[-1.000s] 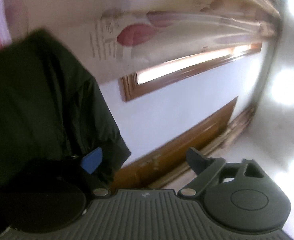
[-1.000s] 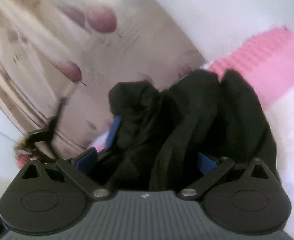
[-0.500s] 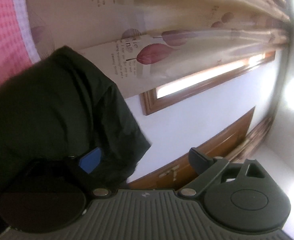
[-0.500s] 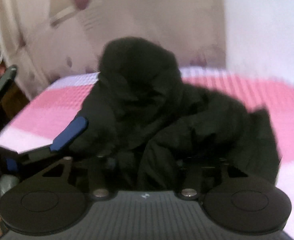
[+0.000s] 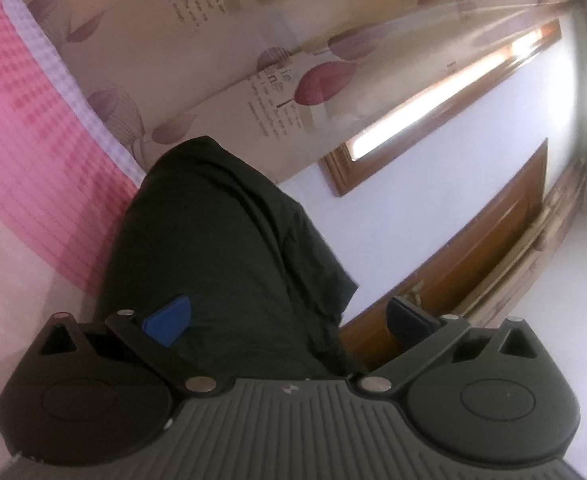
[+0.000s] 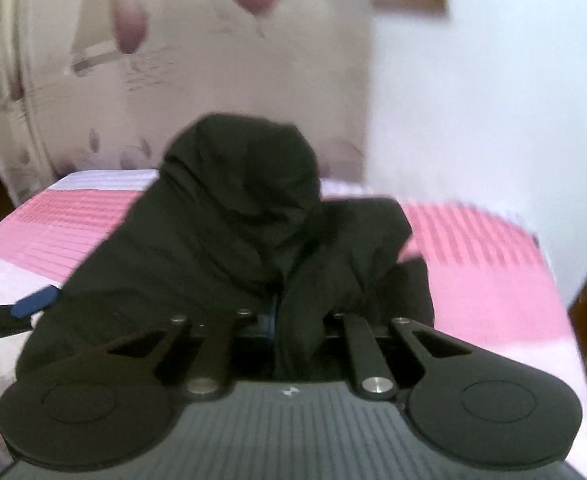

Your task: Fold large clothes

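The right gripper (image 6: pixel 281 320) pinches a fold of the black garment (image 6: pixel 233 240), lifting it off the pink bed (image 6: pixel 481 272) to shake it out. The left gripper (image 5: pixel 289 320), fingers spread, waits at its nine o'clock.

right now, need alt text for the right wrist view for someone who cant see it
The right gripper is shut on a fold of a black jacket, which is bunched up over a pink checked bedspread. A leaf-print curtain hangs behind; the left gripper's blue-tipped finger shows at the left edge.
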`<state>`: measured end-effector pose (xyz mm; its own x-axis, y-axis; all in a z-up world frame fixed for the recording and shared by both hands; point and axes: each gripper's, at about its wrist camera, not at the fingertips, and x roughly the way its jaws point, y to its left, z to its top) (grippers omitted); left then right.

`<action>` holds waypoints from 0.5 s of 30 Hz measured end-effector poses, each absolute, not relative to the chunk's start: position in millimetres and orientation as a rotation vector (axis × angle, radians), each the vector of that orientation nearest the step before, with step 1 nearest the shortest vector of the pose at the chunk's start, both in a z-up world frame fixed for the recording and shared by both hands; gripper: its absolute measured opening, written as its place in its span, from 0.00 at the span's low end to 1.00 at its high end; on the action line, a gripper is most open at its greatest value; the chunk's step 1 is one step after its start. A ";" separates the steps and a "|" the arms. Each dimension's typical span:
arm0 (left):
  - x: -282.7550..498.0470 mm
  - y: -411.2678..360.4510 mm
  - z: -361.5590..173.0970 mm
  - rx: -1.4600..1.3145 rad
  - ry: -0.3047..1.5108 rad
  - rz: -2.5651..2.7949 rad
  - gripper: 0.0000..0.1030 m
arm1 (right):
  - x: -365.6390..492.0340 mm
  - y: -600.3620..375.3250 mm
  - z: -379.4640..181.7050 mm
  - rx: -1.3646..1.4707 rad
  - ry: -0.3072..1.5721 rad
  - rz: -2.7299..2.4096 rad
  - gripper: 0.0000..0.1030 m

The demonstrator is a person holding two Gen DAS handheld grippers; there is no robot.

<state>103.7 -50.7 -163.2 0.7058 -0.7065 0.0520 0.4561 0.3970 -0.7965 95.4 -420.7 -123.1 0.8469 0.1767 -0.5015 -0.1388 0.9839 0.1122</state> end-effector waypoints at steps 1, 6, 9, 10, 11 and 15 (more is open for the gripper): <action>104.1 -54.3 -161.6 -0.872 0.314 -0.758 1.00 | 93.6 -426.5 -128.1 0.093 0.537 0.162 0.12; 99.5 -64.3 -152.9 -0.807 0.314 -0.768 1.00 | 92.6 -447.0 -131.6 0.157 0.497 0.135 0.12; 100.5 -67.8 -152.6 -0.778 0.321 -0.769 1.00 | 93.1 -453.5 -128.3 0.165 0.479 0.123 0.11; 102.5 -71.1 -153.8 -0.746 0.335 -0.774 1.00 | 93.2 -457.2 -128.2 0.166 0.476 0.119 0.11; 104.7 -75.3 -155.6 -0.704 0.359 -0.765 1.00 | 93.6 -461.2 -130.1 0.167 0.473 0.111 0.11; 114.9 -77.5 -175.3 -0.745 0.467 -0.740 1.00 | 96.9 -478.6 -147.7 0.220 0.473 0.074 0.12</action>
<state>114.9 -77.5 -175.3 0.6576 -0.7431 -0.1239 0.4322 0.5068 -0.7459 96.9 -478.6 -147.7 0.8880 0.1214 -0.4436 -0.0195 0.9736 0.2275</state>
